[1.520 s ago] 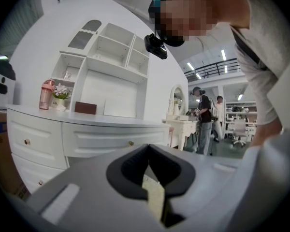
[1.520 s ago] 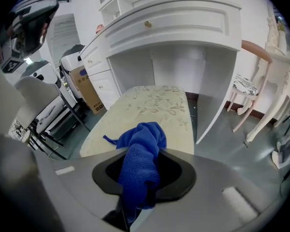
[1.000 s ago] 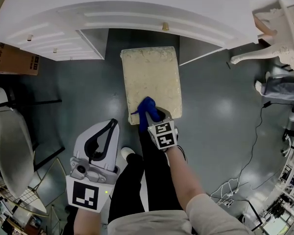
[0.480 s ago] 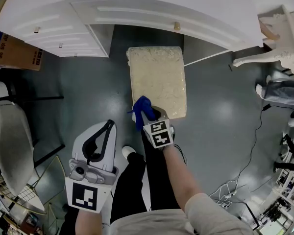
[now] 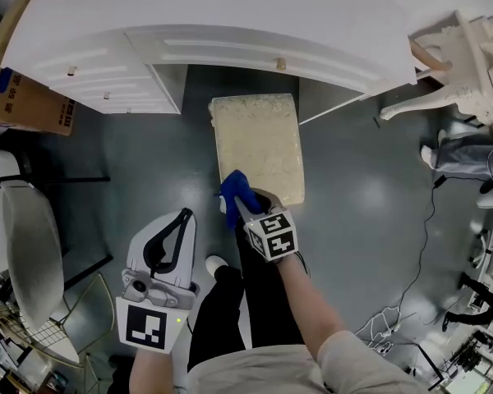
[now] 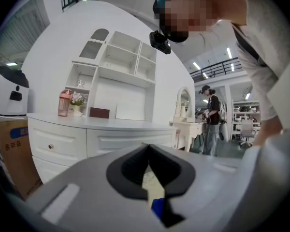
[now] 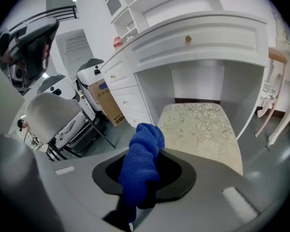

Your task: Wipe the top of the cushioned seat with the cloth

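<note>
right gripper, jaws clamped on the blue cloth, has drawn back to the near edge of the cushioned seat: one stroke likely finished; left gripper idle, jaws together

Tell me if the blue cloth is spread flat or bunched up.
Bunched up: the cloth stands as a crumpled wad pinched between the jaws of the right gripper.

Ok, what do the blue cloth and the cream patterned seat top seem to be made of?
Blue cloth: probably microfibre or terry, matte; a fine nubby weave shows. Cream patterned seat top: likely woven upholstery fabric, matte; a leafy pattern and soft rounded edges show.
</note>
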Demonstrator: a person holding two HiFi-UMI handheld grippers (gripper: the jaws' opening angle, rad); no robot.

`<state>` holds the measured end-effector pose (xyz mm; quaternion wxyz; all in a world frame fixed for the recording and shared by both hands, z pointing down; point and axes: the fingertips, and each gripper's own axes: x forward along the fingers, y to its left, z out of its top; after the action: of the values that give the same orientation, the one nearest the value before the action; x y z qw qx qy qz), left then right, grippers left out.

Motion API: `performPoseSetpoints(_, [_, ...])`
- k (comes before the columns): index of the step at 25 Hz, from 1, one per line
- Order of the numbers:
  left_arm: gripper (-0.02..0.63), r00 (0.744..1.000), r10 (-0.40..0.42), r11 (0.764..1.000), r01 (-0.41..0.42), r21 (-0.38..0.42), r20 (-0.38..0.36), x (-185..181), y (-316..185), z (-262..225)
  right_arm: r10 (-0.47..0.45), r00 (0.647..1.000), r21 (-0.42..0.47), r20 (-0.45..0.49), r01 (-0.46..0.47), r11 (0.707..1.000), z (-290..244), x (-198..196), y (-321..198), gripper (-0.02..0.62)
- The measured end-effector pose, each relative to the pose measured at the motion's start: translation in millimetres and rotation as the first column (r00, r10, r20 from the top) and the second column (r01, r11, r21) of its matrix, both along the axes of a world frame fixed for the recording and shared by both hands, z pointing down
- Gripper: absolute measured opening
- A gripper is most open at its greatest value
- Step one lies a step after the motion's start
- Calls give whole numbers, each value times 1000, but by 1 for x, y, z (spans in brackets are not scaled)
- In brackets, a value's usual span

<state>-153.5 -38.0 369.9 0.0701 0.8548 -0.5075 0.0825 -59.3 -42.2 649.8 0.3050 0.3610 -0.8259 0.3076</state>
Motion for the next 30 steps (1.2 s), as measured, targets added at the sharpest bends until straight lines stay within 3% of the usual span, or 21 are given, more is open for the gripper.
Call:
performPoseSetpoints(13, [0,998,69,997,-69,-26,-5,35,-3,-79,29,989,159,146,-52,986,-193,34,-13,109])
performPoseSetpoints(23, [0,992,115,993,-115,6,-43,67,3,-135,21,974,277,225,-84,957,-315,50,-9,109])
performPoseSetpoints(30, [0,989,140,990,-138,42,-55,79,8,-166,-6,965,377,260,-96,921,-387,56,-4,109])
